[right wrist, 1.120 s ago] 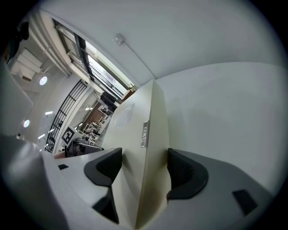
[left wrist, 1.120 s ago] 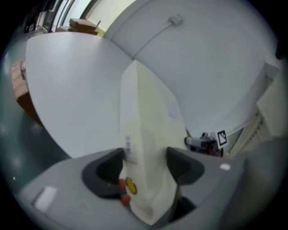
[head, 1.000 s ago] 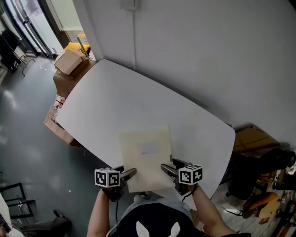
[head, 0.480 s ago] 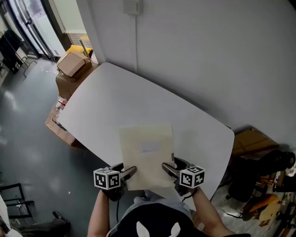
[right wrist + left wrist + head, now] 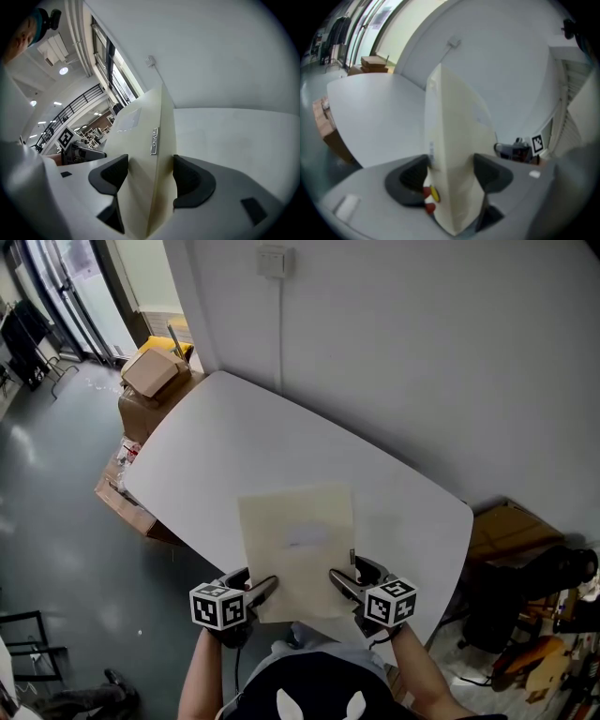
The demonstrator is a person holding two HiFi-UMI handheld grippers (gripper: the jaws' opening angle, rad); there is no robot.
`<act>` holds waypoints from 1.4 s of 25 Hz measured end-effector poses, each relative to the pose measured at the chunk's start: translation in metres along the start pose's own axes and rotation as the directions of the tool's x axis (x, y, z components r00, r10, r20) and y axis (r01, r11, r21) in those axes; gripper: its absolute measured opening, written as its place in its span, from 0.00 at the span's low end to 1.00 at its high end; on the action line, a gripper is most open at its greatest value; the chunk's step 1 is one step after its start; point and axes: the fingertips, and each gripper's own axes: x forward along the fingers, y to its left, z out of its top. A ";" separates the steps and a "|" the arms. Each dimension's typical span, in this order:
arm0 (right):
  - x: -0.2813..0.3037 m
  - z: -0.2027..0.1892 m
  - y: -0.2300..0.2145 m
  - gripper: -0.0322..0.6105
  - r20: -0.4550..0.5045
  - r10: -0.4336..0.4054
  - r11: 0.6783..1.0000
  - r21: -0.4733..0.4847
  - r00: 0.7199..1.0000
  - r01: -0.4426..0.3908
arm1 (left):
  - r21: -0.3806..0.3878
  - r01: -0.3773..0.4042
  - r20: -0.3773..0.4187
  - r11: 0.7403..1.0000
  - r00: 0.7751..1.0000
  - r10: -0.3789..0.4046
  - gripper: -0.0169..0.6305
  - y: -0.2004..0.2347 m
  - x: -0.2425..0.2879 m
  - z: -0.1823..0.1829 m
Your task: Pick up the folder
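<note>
Seemingly the grasp is done: the left gripper (image 5: 262,590) and right gripper (image 5: 340,581) each clamp a near corner of the cream folder (image 5: 298,545) over the white table's (image 5: 281,442) near edge, but whether its far end has lifted clear is unclear.

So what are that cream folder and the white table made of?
The folder looks like stiff matte card or thin plastic, I can't tell which: it shows no sag between the left gripper and right gripper. The small silvery plate at its edge looks like metal. The table seems smooth white laminate, with a faint sheen.
</note>
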 end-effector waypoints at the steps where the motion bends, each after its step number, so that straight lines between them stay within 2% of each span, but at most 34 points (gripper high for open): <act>1: -0.002 0.001 0.002 0.51 0.009 0.000 1.000 -0.003 1.000 0.000 | 0.006 -0.001 0.006 1.000 1.000 0.001 0.50 -0.002 -0.003 0.001; 19: -0.036 0.014 0.035 0.51 0.109 -0.025 0.995 -0.091 0.994 0.035 | 0.083 -0.005 0.099 0.997 0.995 -0.003 0.50 -0.029 -0.037 0.006; 27: -0.058 0.022 0.056 0.51 0.173 -0.033 0.990 -0.133 0.984 0.057 | 0.102 -0.004 0.168 0.995 0.986 -0.013 0.50 -0.046 -0.059 0.008; 35: -0.078 0.020 0.078 0.51 0.216 -0.030 0.983 -0.171 0.976 0.068 | 0.162 -0.025 0.228 0.986 0.974 -0.013 0.50 -0.062 -0.084 0.004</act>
